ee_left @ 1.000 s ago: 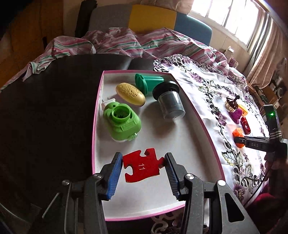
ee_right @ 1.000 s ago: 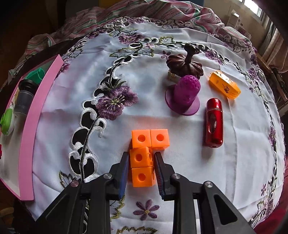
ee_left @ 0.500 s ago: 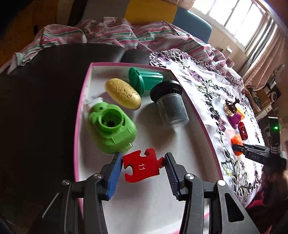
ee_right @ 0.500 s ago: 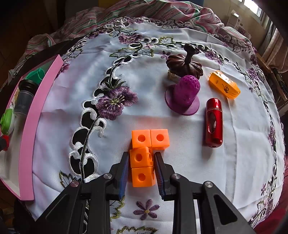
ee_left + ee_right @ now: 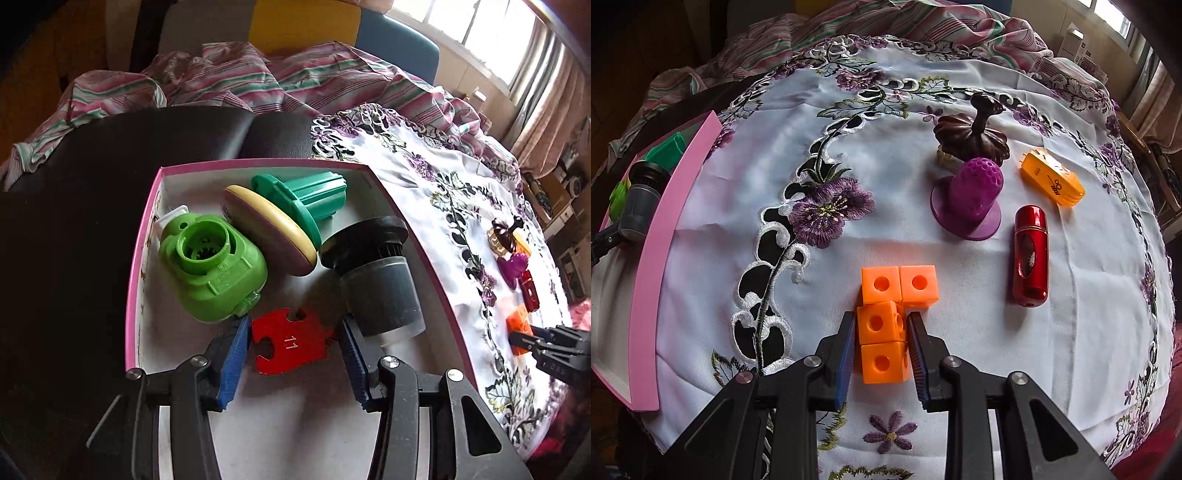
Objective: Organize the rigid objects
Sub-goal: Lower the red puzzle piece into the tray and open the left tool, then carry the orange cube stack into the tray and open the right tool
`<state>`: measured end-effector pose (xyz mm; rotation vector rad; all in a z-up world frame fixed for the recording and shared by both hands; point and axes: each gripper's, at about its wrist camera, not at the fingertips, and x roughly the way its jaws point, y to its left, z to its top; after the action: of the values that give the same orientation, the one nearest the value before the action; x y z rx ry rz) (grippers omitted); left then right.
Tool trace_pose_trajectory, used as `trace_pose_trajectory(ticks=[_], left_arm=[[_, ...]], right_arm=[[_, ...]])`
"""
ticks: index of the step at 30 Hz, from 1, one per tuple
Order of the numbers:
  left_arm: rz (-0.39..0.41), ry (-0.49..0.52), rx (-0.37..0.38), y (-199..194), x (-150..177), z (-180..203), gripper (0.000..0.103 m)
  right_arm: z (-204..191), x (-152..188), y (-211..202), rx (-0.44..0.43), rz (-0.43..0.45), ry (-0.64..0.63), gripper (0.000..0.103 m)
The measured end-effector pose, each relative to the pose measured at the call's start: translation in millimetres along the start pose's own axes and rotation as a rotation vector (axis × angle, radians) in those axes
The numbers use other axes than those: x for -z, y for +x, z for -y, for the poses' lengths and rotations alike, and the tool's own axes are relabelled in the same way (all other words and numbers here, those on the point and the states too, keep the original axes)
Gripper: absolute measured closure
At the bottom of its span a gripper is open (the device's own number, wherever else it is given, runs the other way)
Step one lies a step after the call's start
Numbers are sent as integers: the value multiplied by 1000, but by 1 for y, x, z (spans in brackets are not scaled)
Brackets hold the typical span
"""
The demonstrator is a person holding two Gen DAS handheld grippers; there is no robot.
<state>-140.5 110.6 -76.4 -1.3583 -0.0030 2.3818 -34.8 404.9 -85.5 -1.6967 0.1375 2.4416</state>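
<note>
In the left wrist view my left gripper point(image 5: 293, 328) is shut on a flat red puzzle piece point(image 5: 291, 341) marked 11. It hangs low over the white floor of the pink-rimmed tray point(image 5: 133, 295), between a green plastic housing point(image 5: 210, 269) and a black-capped grey jar point(image 5: 376, 284). My right gripper point(image 5: 881, 326) is shut on a cluster of joined orange cubes point(image 5: 882, 321) that rests on the flowered cloth point(image 5: 738, 184). Two of the cubes stick out beyond the fingertips. The right gripper point(image 5: 535, 341) with the orange cubes point(image 5: 517, 321) also shows at the right edge of the left wrist view.
The tray also holds a yellow oval piece point(image 5: 273, 232), a teal ribbed part point(image 5: 306, 195) and a white plug point(image 5: 173, 218). On the cloth lie a purple cone piece point(image 5: 971, 192), a brown pumpkin-shaped lid point(image 5: 971, 133), an orange case point(image 5: 1052, 177) and a red cylinder point(image 5: 1030, 254). The tray's rim point(image 5: 653, 258) lies to the left.
My left gripper carried the puzzle piece forward and lower into the tray, so the green housing and the jar now flank its fingertips. The right gripper and the cubes stayed still.
</note>
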Motion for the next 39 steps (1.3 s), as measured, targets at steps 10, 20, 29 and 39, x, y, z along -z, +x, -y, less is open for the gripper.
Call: trace_pose_trajectory(ticks=[10, 20, 29, 39], left_arm=[[32, -28, -12, -23, 21, 1, 48], [97, -23, -105, -67, 46, 7, 43], [112, -25, -142, -86, 58, 1, 43], [114, -43, -157, -93, 68, -8, 43]], right_arm=[[-1, -1, 0, 5, 1, -8, 76], [-6, 2, -2, 33, 11, -40, 76], [-9, 3, -2, 46, 18, -52, 76], [-12, 4, -2, 60, 28, -70, 77]])
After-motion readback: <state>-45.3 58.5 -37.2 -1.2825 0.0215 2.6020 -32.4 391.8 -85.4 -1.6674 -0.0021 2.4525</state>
